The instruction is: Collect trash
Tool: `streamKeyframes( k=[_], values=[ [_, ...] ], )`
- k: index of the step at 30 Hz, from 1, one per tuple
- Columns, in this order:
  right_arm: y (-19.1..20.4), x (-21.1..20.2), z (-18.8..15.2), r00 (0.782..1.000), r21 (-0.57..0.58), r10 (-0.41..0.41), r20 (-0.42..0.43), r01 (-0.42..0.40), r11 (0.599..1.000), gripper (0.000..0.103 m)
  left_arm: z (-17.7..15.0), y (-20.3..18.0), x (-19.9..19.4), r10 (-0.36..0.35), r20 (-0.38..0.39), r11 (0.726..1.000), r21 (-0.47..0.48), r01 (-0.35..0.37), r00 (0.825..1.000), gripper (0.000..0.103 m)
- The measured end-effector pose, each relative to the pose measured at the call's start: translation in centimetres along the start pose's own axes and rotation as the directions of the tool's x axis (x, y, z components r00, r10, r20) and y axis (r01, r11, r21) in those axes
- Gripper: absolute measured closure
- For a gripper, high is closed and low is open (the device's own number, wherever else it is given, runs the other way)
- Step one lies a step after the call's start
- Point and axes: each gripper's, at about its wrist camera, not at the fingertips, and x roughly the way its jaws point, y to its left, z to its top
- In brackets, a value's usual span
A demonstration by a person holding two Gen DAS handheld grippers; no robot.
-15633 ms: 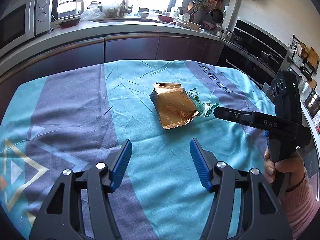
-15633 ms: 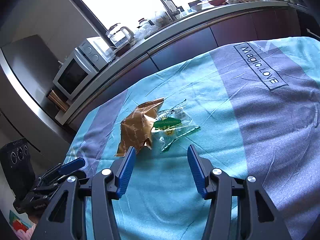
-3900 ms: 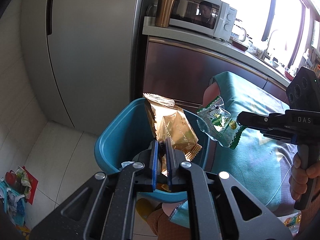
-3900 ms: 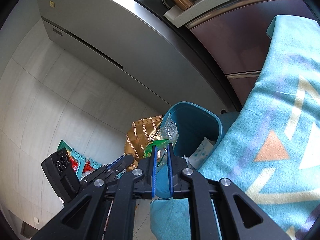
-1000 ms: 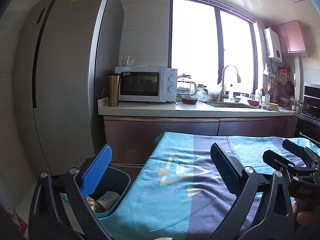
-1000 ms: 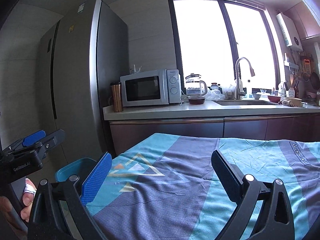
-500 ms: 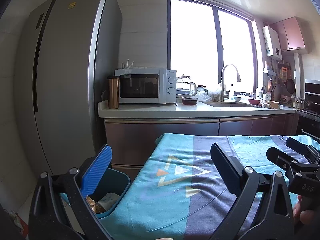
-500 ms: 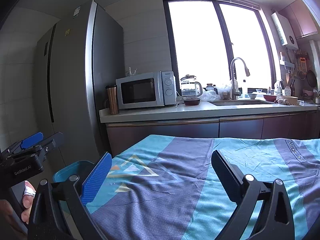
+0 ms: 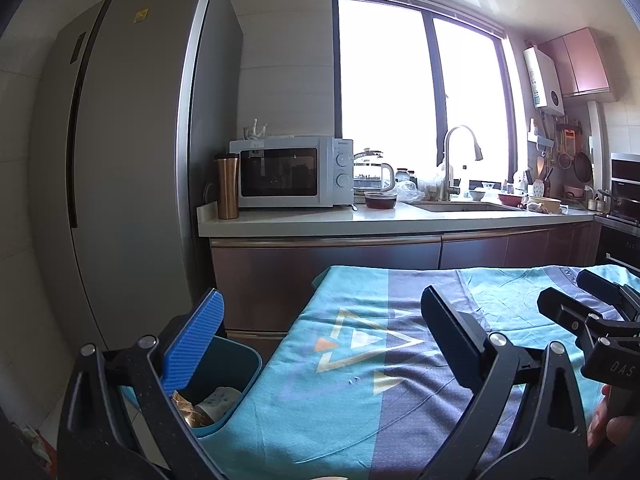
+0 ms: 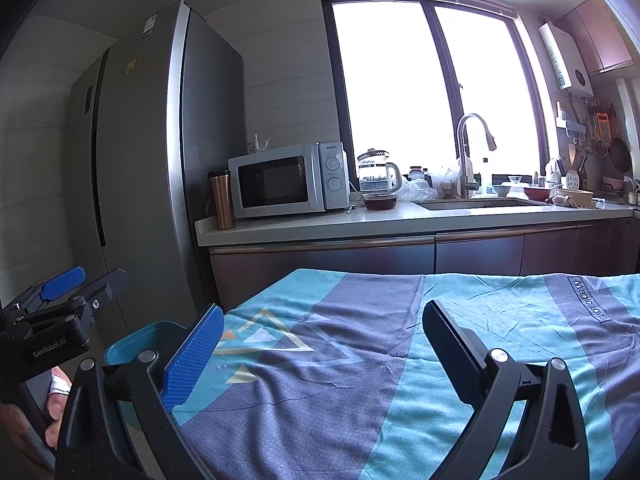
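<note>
The left tool [image 9: 320, 340] is held with its jaws spread wide apart and nothing between them; its blue ribbed pad [image 9: 195, 340] is seen at 8 o'clock in the left wrist view and its black finger [image 9: 452, 344] at 4 o'clock. The right tool [image 10: 320, 344] is likewise held wide open and empty above the bench. In the left wrist view the right tool appears at 3 o'clock, gripped by a hand [image 9: 612, 428] at the frame edge. In the right wrist view the left tool is seen at 9 o'clock, with the fingers of a hand [image 10: 56, 400] below it.

The bench is covered by a teal and grey-purple cloth with triangle patterns [image 9: 360, 360], and no trash is seen on the visible part of it. A teal plastic waste bin [image 9: 244, 360] stands on the floor just beside the bench's corner, at 7 o'clock in the left wrist view. Inside it a crumpled golden foil snack wrapper [image 9: 188, 410] and a white piece of packaging [image 9: 218, 398] are visible. In the right wrist view only the bin's rim [image 10: 136, 338] is shown, at 8 o'clock.

Behind the bench, at 12 o'clock, a white kitchen counter [image 9: 320, 222] carries a white microwave oven [image 9: 288, 172], a copper-coloured steel tumbler [image 9: 228, 186] and a glass kettle [image 9: 372, 176]. A tall grey refrigerator [image 9: 132, 160] stands at 10 o'clock.
</note>
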Motion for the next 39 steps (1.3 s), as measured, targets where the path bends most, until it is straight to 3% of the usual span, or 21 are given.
streamKeyframes(
  k=[39],
  values=[
    [-1.0,0.14,-0.16,1.0,0.021,-0.007,-0.004,0.007,1.0,0.007,-0.55,-0.55,0.53,0.002,-0.01,1.0,0.013,-0.002,1.0,0.006]
  ],
)
